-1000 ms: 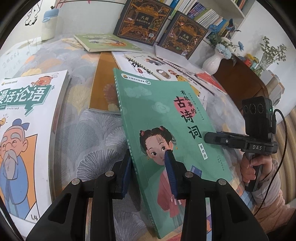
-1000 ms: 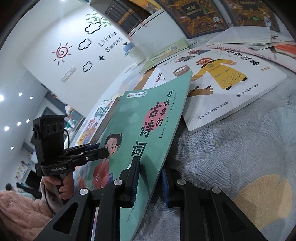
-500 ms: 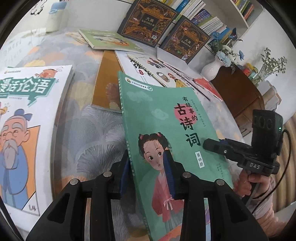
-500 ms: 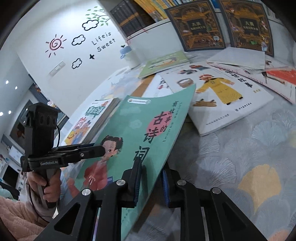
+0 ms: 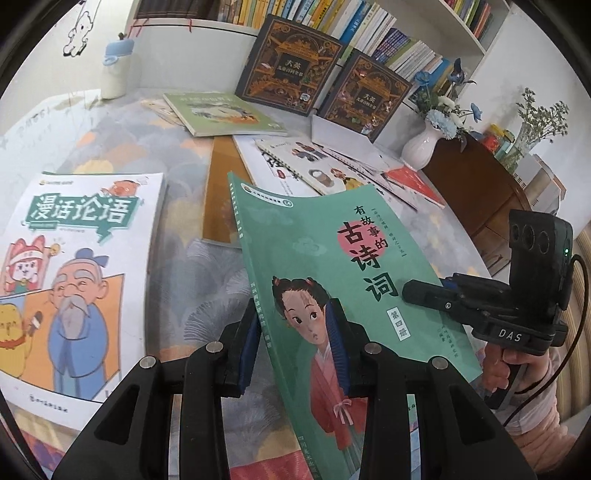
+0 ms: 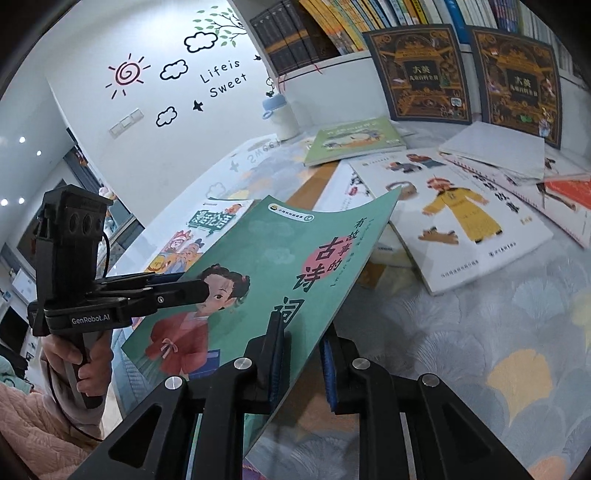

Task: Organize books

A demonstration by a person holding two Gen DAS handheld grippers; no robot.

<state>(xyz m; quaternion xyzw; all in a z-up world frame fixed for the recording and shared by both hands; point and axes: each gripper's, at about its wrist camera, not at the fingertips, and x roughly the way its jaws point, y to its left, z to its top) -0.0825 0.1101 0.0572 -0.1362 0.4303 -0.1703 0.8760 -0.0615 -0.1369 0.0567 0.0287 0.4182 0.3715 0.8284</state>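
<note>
Green book [image 5: 332, 280] pinched in both my left gripper [image 5: 295, 343] and right gripper [image 6: 301, 354], jaws nearly closed on its edges; should keep it level, avoid bending.

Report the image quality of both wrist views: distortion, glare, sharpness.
Left wrist view: strong fisheye bending, dark corners, green book sharp, bookshelf evenly daylit. Right wrist view: same curvature, bright wall sharp, ceiling spots flare at left, book cover legible, no motion blur.

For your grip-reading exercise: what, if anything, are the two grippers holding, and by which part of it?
Both hold the green book. The left gripper clamps its spine edge near the bottom; the right gripper clamps the opposite long edge.
</note>
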